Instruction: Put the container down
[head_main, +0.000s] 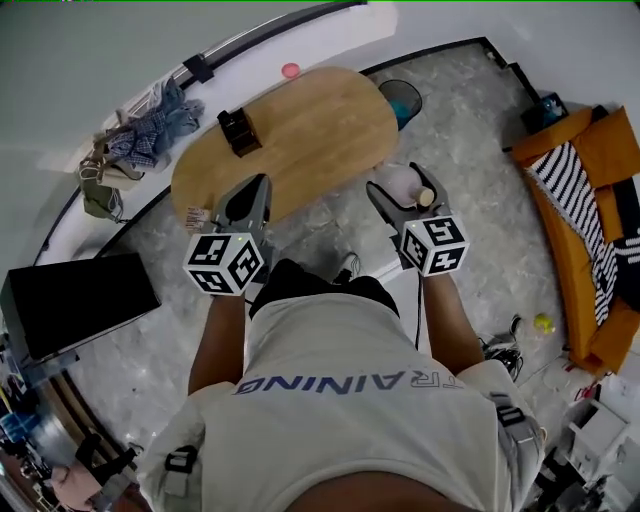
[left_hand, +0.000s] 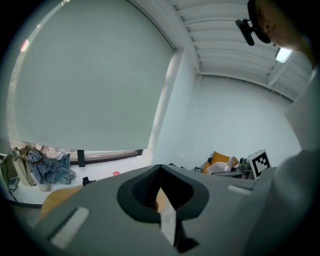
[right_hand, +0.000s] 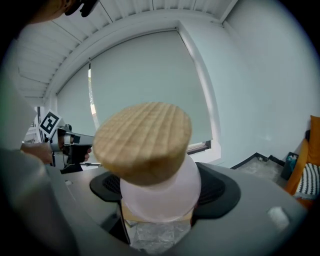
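Note:
The container (right_hand: 157, 192) is a frosted pale jar with a round wooden lid (right_hand: 142, 142). My right gripper (right_hand: 160, 189) is shut on its body, one jaw on each side, lid toward the camera. In the head view the container (head_main: 397, 182) hangs in the right gripper (head_main: 400, 188) over the floor, just off the near right edge of the oval wooden table (head_main: 300, 130). My left gripper (head_main: 256, 192) is shut and empty above the table's near edge. In the left gripper view its jaws meet with nothing between them, and the container (left_hand: 222, 168) shows far right.
A black box (head_main: 238, 131) stands on the table's left part. A teal bin (head_main: 402, 98) is beyond the table's right end. An orange sofa (head_main: 590, 230) lines the right side, a black case (head_main: 78, 300) the left. Clothes (head_main: 150, 130) lie on the sill.

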